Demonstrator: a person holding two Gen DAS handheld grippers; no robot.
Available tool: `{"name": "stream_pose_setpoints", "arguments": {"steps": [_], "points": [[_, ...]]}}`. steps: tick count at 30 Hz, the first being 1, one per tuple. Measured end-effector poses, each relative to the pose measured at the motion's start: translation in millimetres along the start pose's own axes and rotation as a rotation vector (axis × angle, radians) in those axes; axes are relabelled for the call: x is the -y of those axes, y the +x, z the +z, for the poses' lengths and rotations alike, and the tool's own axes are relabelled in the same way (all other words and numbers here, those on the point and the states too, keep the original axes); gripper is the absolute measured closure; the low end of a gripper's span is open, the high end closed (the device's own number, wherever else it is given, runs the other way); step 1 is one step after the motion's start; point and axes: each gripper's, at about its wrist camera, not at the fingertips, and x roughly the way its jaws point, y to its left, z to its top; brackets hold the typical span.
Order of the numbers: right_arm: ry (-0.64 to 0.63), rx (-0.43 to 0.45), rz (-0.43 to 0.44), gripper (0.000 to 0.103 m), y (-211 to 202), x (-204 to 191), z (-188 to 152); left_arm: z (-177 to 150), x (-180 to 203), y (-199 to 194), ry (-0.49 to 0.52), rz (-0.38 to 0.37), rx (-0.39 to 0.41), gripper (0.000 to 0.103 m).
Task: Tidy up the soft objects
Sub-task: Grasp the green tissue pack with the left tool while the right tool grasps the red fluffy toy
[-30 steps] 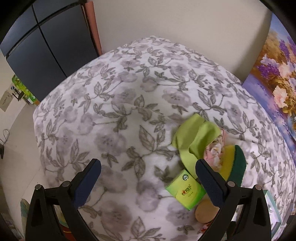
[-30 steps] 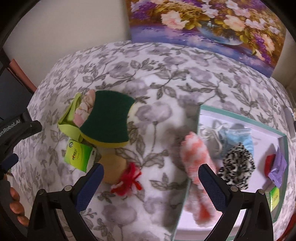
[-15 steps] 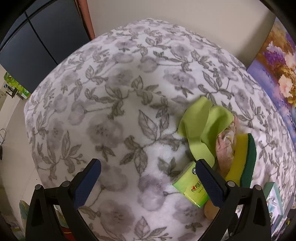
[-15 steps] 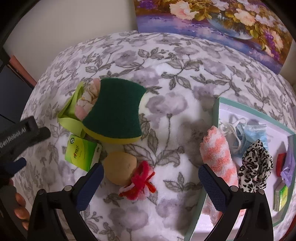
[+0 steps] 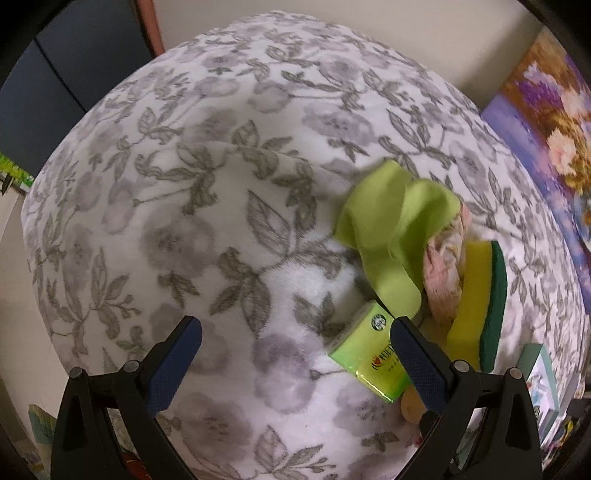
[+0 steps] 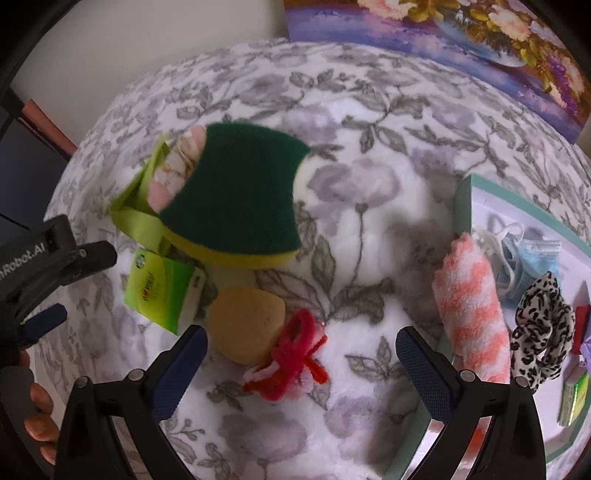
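The right gripper (image 6: 301,354) stood with its jaws spread wide and empty, hovering over the floral blanket (image 6: 369,192). Between the fingers lay a red yarn bow (image 6: 291,360) touching a tan round sponge (image 6: 247,325); the stance suggested one of these was the intended next pick. Just beside the right finger, a pink striped towel roll (image 6: 469,314) lay across the near rim of the teal-edged tray (image 6: 463,199), half in, probably because it was too long to drop flat.

The left gripper (image 5: 295,350) was likewise released and carried nothing. Its right finger overlapped a green tissue pack (image 5: 369,354) in the view; contact could not be confirmed.

Further out, a pile remained unsorted on the blanket: a green-and-yellow scouring sponge (image 6: 236,199) leaning on a pink scrunchie (image 6: 177,170) and a lime cloth (image 5: 388,236), which propped it at a tilt.

Inside the tray, a blue face mask (image 6: 532,258) and a leopard-print scrunchie (image 6: 543,328) were already stowed. A floral painting (image 6: 461,33) stood against the wall behind.
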Motion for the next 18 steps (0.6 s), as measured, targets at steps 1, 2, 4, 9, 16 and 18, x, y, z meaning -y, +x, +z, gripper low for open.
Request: {"name": "stream_pose_setpoints", "arguments": {"steps": [1,2,4,9,16,18], "points": [[0.005,-0.008,0.001,0.000,2,1,0,-1,2,1,0.008,-0.001,-0.006,0.001],[0.016,-0.019,0.009,0.000,6,2,-1,-1,4,3,0.017,-0.008,-0.014,0.001],[0.029,-0.029,0.019,0.000,10,4,-2,-3,8,6,0.034,-0.027,-0.030,0.001],[0.028,-0.026,0.024,0.014,11,6,-3,-5,18,11,0.072,-0.059,-0.056,0.001],[0.010,-0.021,0.045,0.031,3,9,-8,-10,35,16,0.139,-0.076,-0.086,0.001],[0.003,-0.023,0.051,0.036,0,10,-10,-11,39,19,0.152,-0.075,-0.094,0.001]]}}
